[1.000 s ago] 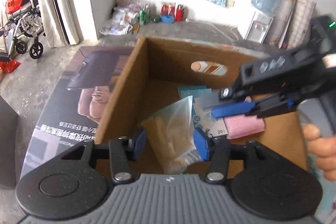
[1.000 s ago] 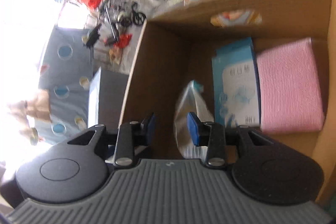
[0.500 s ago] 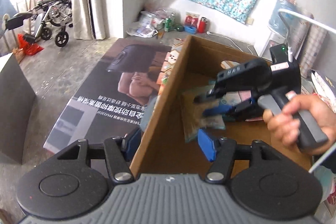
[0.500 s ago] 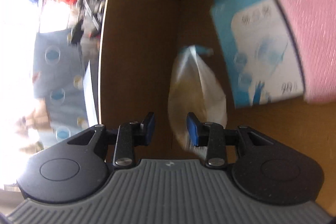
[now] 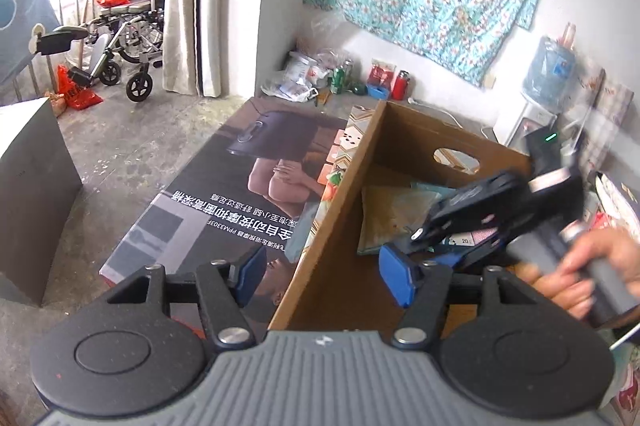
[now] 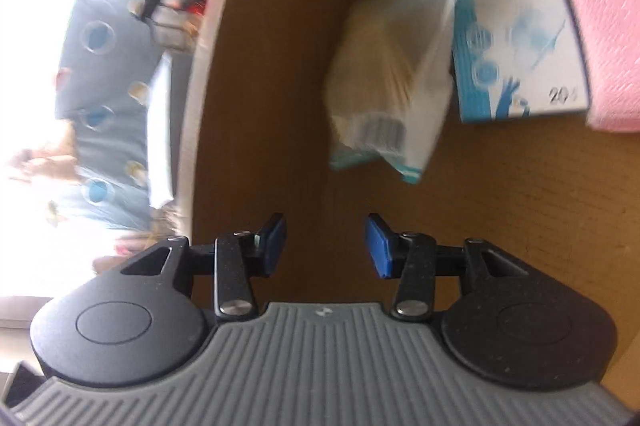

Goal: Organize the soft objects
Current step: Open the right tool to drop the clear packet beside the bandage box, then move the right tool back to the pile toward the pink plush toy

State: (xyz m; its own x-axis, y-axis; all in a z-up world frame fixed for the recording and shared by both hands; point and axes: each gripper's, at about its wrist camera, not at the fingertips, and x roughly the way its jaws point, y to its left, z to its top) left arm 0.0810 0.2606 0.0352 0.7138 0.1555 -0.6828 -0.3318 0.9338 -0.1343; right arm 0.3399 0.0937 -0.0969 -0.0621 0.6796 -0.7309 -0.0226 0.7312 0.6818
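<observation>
Right wrist view: right hand-held gripper [image 6: 325,241] empty, jaws apart and just widened, above the cardboard box [image 6: 280,66] floor. Crinkly clear plastic bag [image 6: 384,106] lies inside, beside the glossy blue packet [image 6: 516,38] and ribbed pink cloth [image 6: 600,26]. Left hand-held gripper [image 5: 322,276] straddles the box wall, jaws apart, just widened. Likely release step; next, fetch another soft item.

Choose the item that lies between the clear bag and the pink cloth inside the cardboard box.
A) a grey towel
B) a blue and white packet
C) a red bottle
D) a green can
B: in the right wrist view the blue and white packet lies with the clear bag on one side and the pink cloth on the other, on the box floor.
</observation>
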